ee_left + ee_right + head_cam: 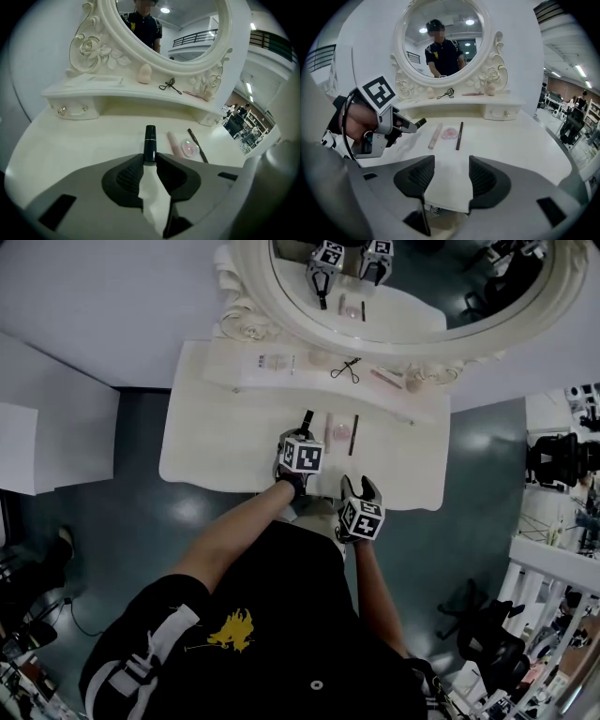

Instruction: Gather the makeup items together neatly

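A white vanity table [211, 442] with a scalloped edge stands on a glossy dark grey-green floor [122, 493], backed against a white wall. Its oval mirror [173, 28], in a cream frame carved with roses, reflects the person and both grippers. Beyond the mirror's right side the room opens onto a white railing and dark equipment.

Directly under the mirror runs a raised shelf [117, 91]. On it, below the mirror's middle, lie a peach makeup sponge [145, 73] and a black eyelash curler [169, 86]; a slim pink stick [194, 94] lies toward the mirror's right side. Small drawers [72, 110] with crystal knobs sit beneath the shelf ends, closed, so their contents do not show.

On the tabletop in front of the mirror, a pale pink tube [174, 142], a round pink compact [190, 148] and a dark pencil [198, 145] lie close together in a row. The left gripper [150, 161] is clamped on a black tube [150, 140], which points toward the mirror just left of the pink tube. The right gripper [451, 166] hovers over the table edge farthest from the mirror, jaws wide apart with nothing between them.
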`<state>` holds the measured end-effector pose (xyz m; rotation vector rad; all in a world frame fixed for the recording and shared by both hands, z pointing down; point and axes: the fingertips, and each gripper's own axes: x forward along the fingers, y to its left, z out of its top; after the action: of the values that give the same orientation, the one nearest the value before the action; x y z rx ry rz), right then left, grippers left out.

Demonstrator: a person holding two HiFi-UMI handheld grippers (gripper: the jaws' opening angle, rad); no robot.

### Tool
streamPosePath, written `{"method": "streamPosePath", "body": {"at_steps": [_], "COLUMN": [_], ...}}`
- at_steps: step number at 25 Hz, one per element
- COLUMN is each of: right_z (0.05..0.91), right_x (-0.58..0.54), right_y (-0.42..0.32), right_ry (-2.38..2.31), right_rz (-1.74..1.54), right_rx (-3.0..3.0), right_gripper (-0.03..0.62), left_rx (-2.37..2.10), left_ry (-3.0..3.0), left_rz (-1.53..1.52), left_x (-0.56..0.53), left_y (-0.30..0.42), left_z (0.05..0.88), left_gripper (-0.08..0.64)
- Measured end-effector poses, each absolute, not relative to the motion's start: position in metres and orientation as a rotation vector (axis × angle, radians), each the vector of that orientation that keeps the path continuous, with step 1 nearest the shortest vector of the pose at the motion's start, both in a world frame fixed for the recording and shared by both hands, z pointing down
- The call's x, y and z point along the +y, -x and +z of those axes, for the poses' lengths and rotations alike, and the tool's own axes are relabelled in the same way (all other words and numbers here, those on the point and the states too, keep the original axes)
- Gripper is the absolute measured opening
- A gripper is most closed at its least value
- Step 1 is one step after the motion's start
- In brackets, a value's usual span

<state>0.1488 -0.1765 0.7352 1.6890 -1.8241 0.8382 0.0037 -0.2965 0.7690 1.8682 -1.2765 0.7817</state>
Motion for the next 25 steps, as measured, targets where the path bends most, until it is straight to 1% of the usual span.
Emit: {"method": "streamPosePath", "body": {"at_steps": [8,16,18,21,25], "right_z": [0.742,0.743,0.743,0.743,0.742], "right_x": [-0.154,-0.150,-0.151,-0.152,-0.156], "right_y": [-0.176,-0.189,-0.188,-0.188,-0.186], "right_ry": [-1.739,-1.759,-1.757,-1.757,-1.756], "right_rz": [0.893,0.905,0.903,0.901,0.895], "right_rx": [-1.760,-1.747,-1.757,-1.766,-1.780], "right_gripper": [0.242,0.238,0.224,0.221,0.221], "left_rx": [-1.253,-1.256,-1.253,-1.247,-1.242], "left_ry": [-1.788,-1.691,-1.698,-1.717,-1.718], "left_rz": [0.776,0.711,0.673,0.666,0.652], "left_x": [-0.287,-0.286,-0.287,-0.284,-0.280], "left_y": [-0.043,-0.051,-0.054,-0.057,-0.058], "left_z": [0.785,0.792,0.789,0.787,0.787], "left_gripper": [0.097,0.098,0.100,0.101,0.121]}}
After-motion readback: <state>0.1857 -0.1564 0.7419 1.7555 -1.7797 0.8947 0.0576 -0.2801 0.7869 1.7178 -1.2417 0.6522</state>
